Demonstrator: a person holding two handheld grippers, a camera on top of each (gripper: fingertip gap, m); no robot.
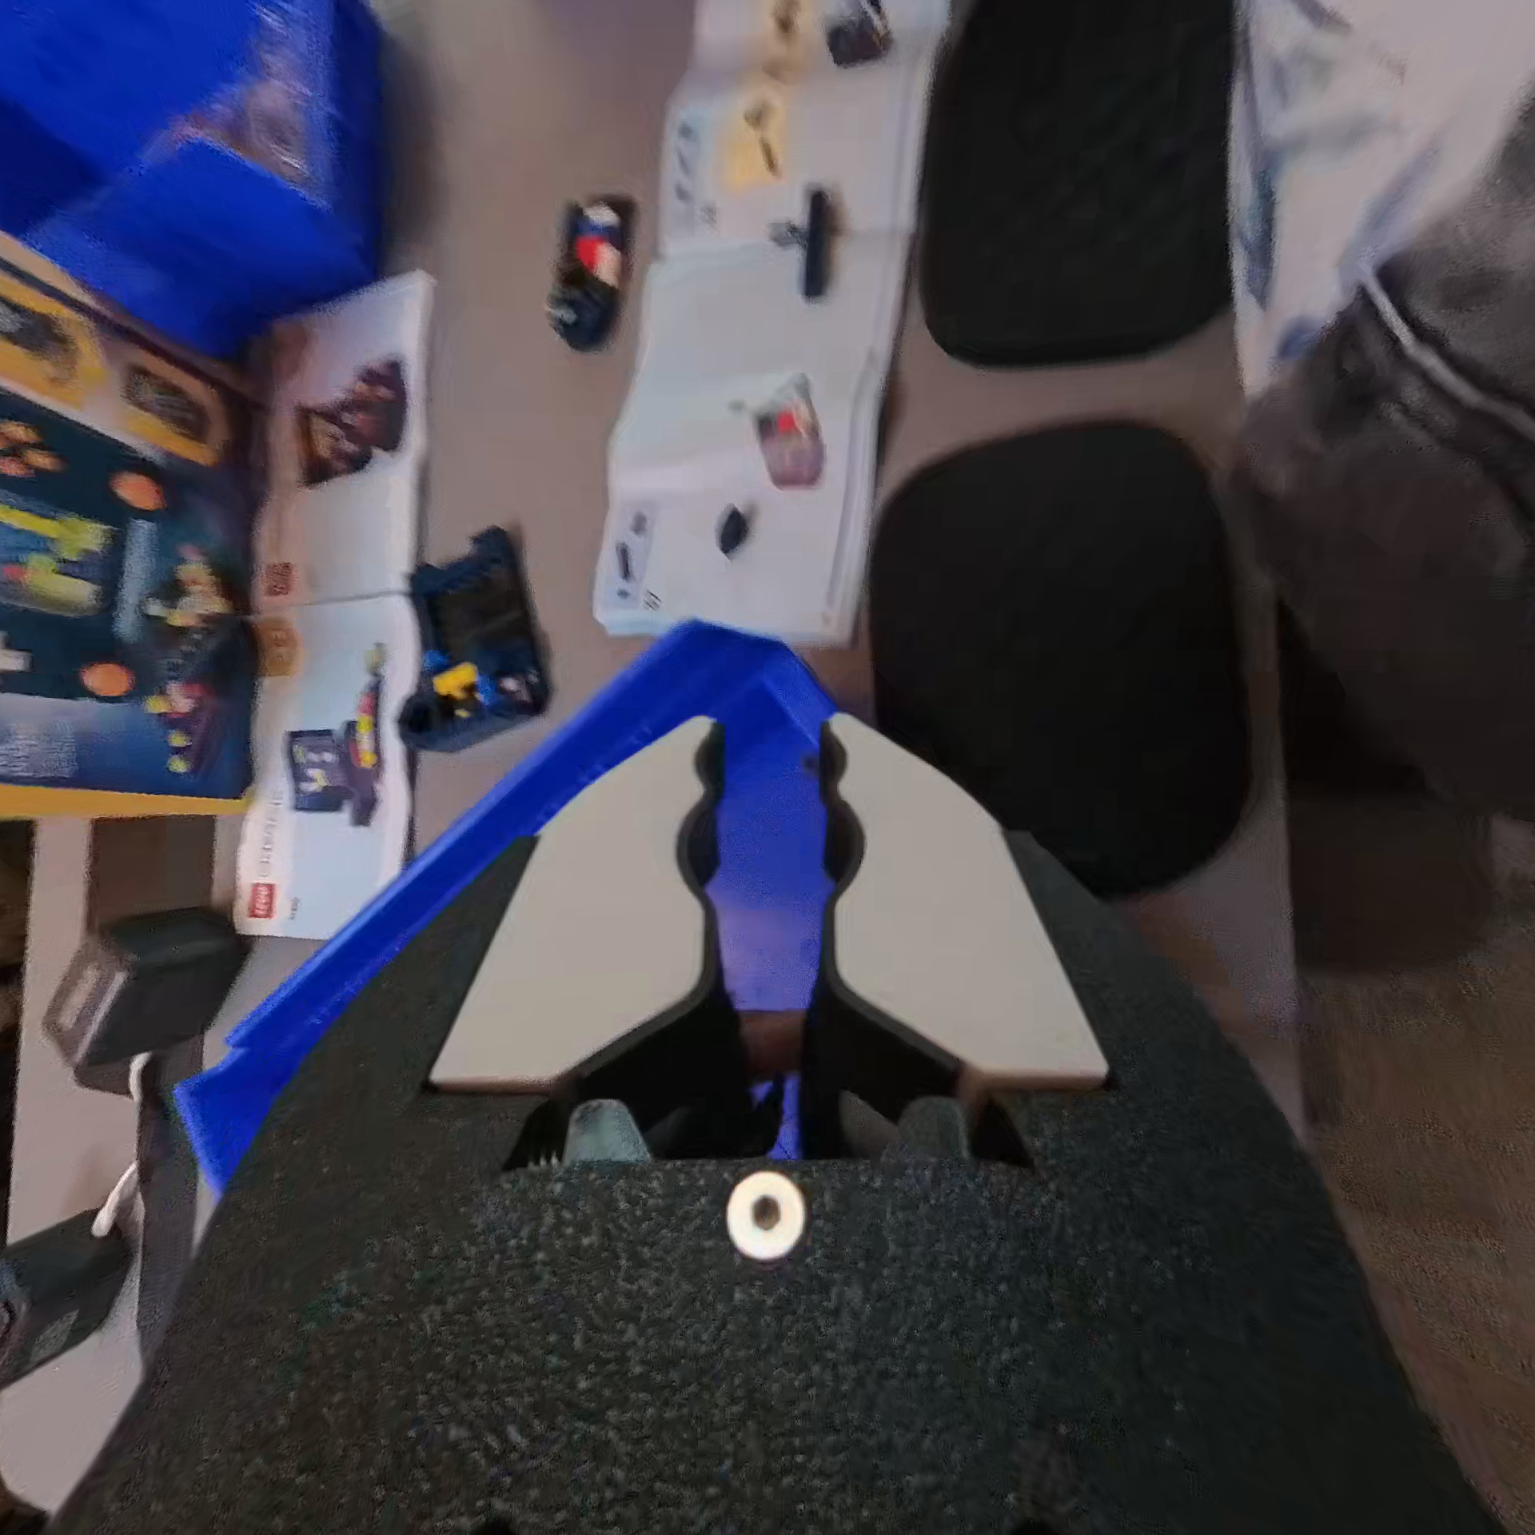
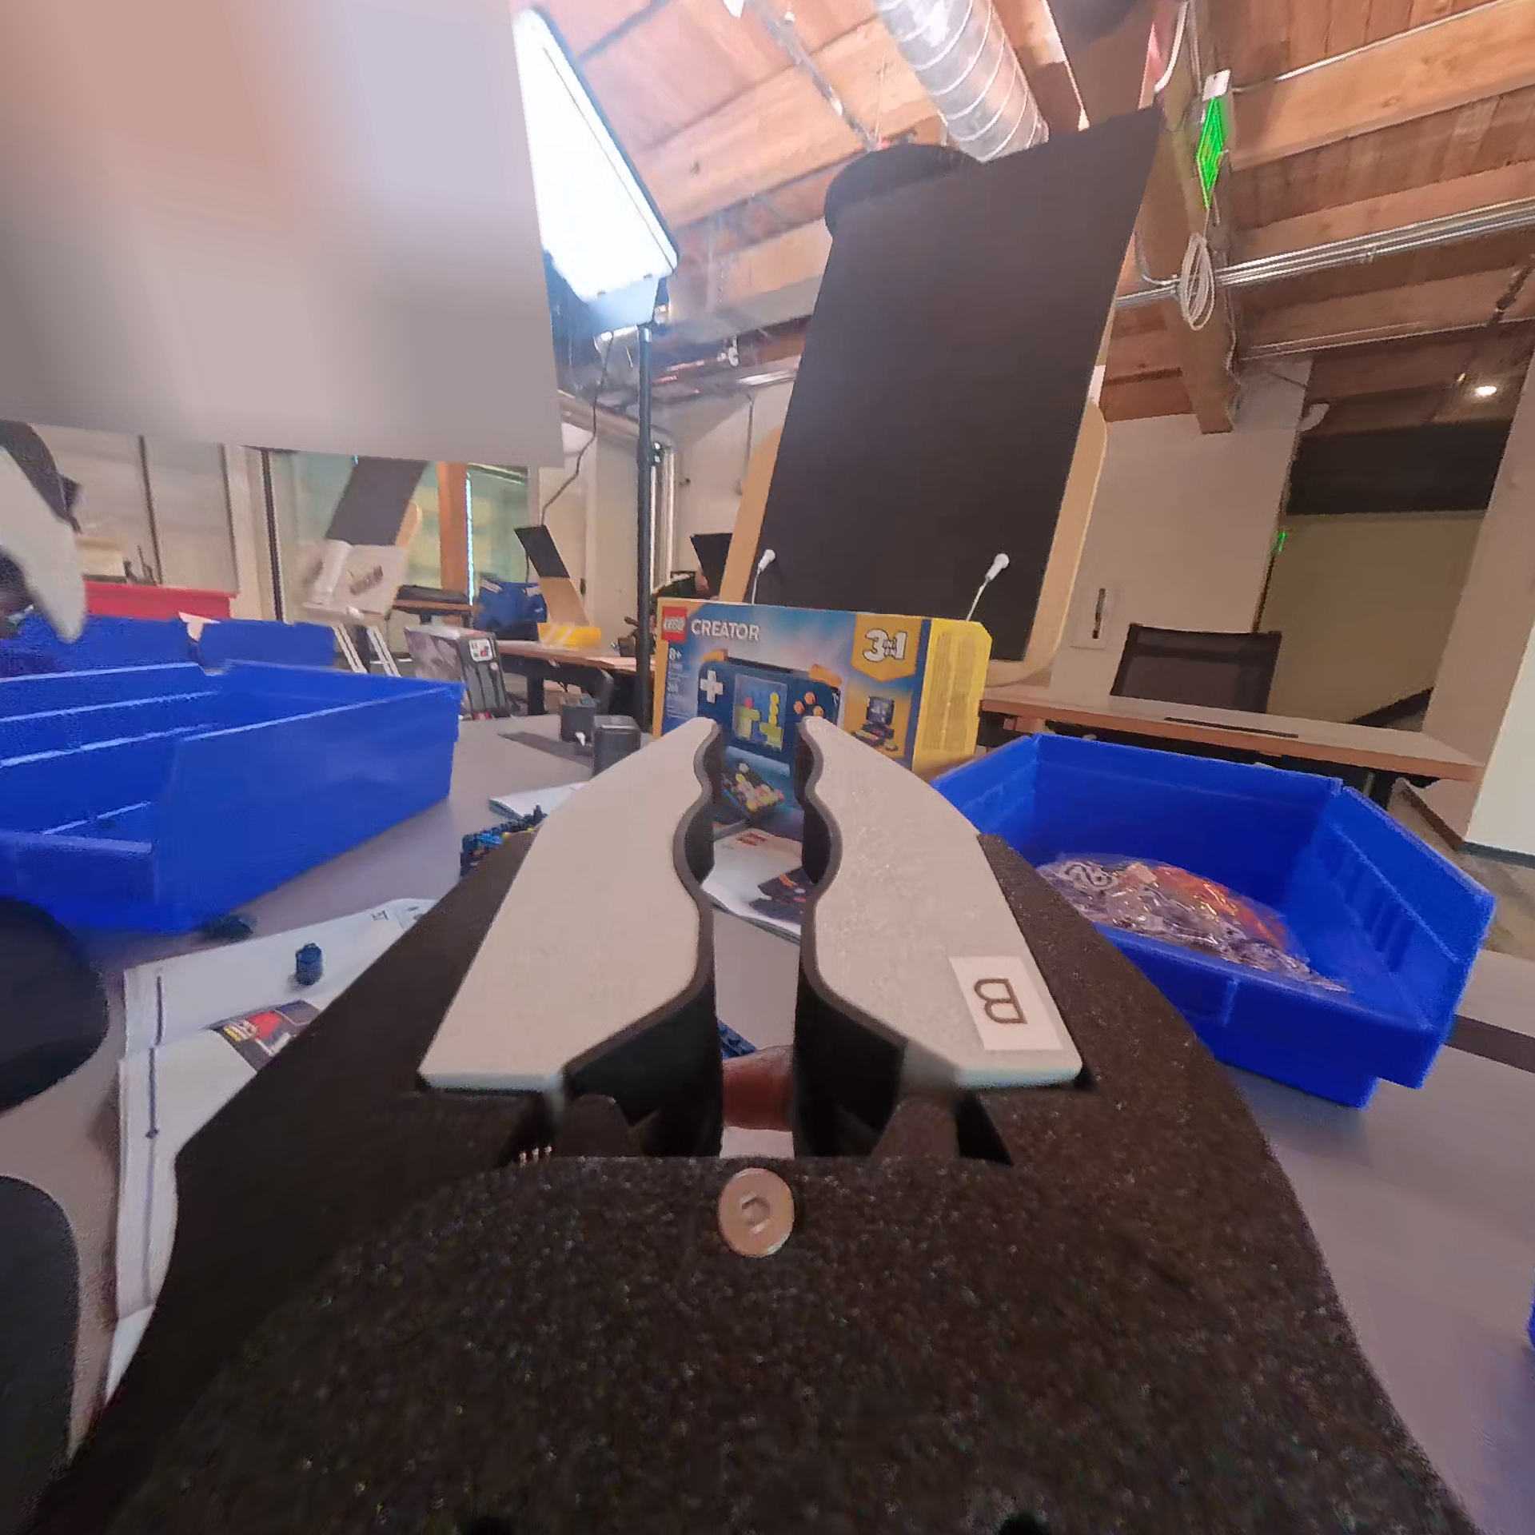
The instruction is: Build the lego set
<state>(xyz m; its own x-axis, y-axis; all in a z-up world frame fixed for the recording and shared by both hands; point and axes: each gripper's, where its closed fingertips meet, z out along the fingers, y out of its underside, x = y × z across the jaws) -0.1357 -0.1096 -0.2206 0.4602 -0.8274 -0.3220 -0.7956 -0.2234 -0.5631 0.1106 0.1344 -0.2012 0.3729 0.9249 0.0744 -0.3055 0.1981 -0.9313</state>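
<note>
In the left wrist view my left gripper (image 1: 768, 731) points down at the table, its two pads closed on the wall of a blue plastic bin (image 1: 581, 797) near the bin's corner. The picture is blurred by motion. In the right wrist view the same bin (image 2: 249, 772) stands at the left, with one of the left gripper's pale fingers (image 2: 41, 548) above its far end. My right gripper (image 2: 757, 731) hovers low over the table with its fingers a little apart and nothing between them. It faces a toy brick set box (image 2: 831, 664).
A second blue bin (image 2: 1246, 1022) holding clear bags of bricks (image 2: 1179, 905) stands at the right. Open instruction booklets (image 1: 747, 415) (image 1: 340, 581), a part-built dark blue brick model (image 1: 482, 639), a smaller model (image 1: 590, 274) and two black pads (image 1: 1063, 648) lie on the grey table. My right fingertips sit around 35 cm from my left ones.
</note>
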